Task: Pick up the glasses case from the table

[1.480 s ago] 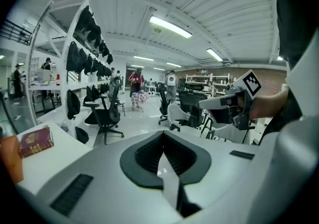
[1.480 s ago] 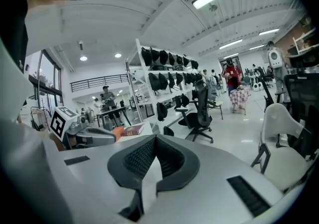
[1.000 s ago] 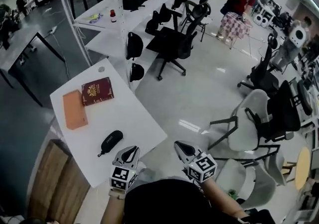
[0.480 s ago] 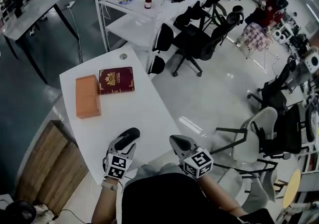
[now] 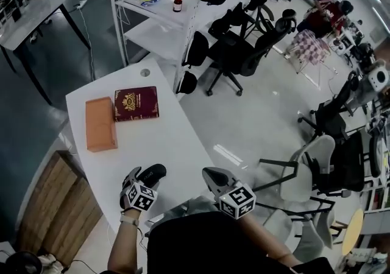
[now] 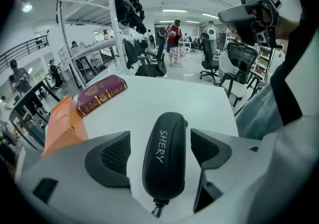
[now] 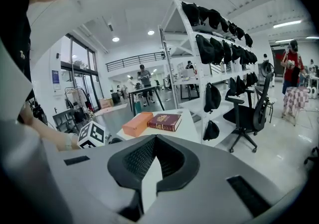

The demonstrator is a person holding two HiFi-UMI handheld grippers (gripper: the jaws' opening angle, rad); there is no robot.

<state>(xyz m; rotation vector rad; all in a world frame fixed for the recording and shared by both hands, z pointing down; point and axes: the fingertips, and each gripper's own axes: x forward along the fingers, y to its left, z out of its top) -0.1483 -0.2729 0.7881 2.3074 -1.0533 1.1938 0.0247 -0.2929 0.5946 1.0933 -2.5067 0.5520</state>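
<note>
White table [image 5: 164,139], near edge: case [image 6: 163,168] lying flat. Down over it now with left gripper [image 6: 162,149], jaws just swung wide, flanking the case without pressing it. Right gripper [image 7: 152,168] closed, empty, off to the side. Seems set for closing and lifting.

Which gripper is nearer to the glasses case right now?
Left. The left gripper straddles the glasses case; its jaws have just been opening and do not press it. The right gripper, jaws shut and empty, hangs apart to the case's right.
</note>
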